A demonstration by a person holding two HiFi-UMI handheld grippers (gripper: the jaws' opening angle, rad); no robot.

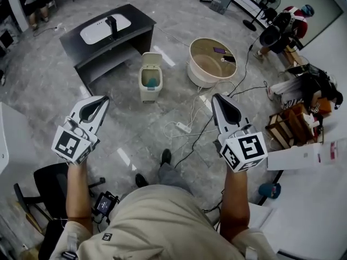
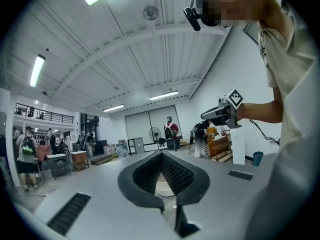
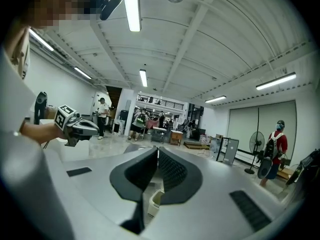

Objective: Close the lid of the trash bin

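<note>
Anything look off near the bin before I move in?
Nothing damaged or spilled. The trash bin has its lid standing open, as expected. A white power strip and loose cables trail over the floor beside it, an untidy snag risk.

Trash bin (image 1: 149,92): small, cream, rectangular, upright on grey floor (image 1: 119,110), well ahead of person. Lid (image 1: 151,59) open, raised at far edge, tilted back. Teal object (image 1: 152,82) inside.
</note>
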